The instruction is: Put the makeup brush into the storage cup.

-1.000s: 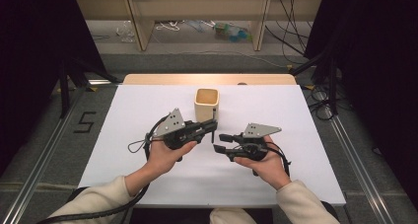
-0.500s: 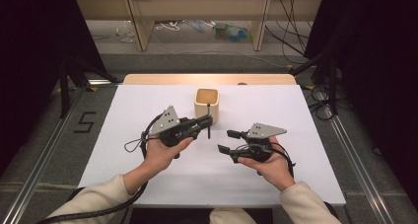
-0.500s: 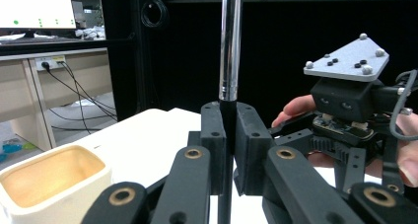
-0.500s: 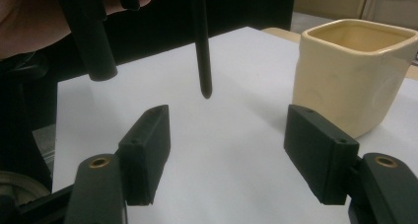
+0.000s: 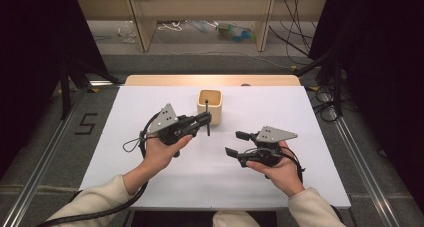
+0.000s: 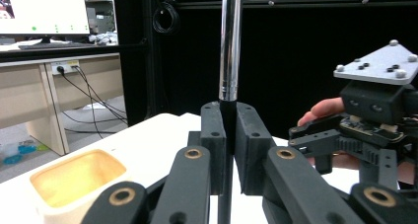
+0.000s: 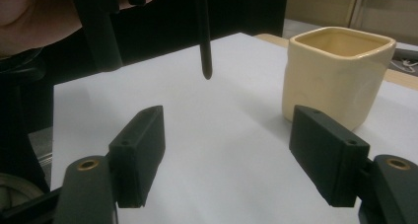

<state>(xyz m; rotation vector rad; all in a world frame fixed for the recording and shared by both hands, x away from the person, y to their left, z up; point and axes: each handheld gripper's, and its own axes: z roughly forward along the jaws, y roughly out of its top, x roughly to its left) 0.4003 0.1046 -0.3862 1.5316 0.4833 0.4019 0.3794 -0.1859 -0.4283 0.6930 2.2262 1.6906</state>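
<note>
White-topped desk [image 5: 150, 187]: my left gripper [image 6: 230, 150] clamps a slim, stiff black-and-chrome pen [image 6: 230, 51] upright at mid-shaft beside the cream ceramic cup [image 5: 210, 106]; my right gripper's [image 7: 231, 150] jaws, just opened, hold nothing.

On the white worktop [image 5: 150, 112], the left gripper [image 5: 206, 121] clamps a dark upright pen [image 5: 207, 123] just in front of the cream cup [image 5: 210, 105]; the right gripper [image 5: 236, 143], fingers having just been opening with nothing between them, sits right of the cup.

The table [image 5: 280, 187] is viewed from above and behind both grippers. The left gripper [image 6: 230, 130] is looked along closely, toward the right gripper [image 6: 365, 120]. From the right gripper [image 7: 226, 150], a low view is taken. The cream cup [image 5: 209, 103] [image 6: 74, 179] [image 7: 335, 76] is shared by all views.
</note>
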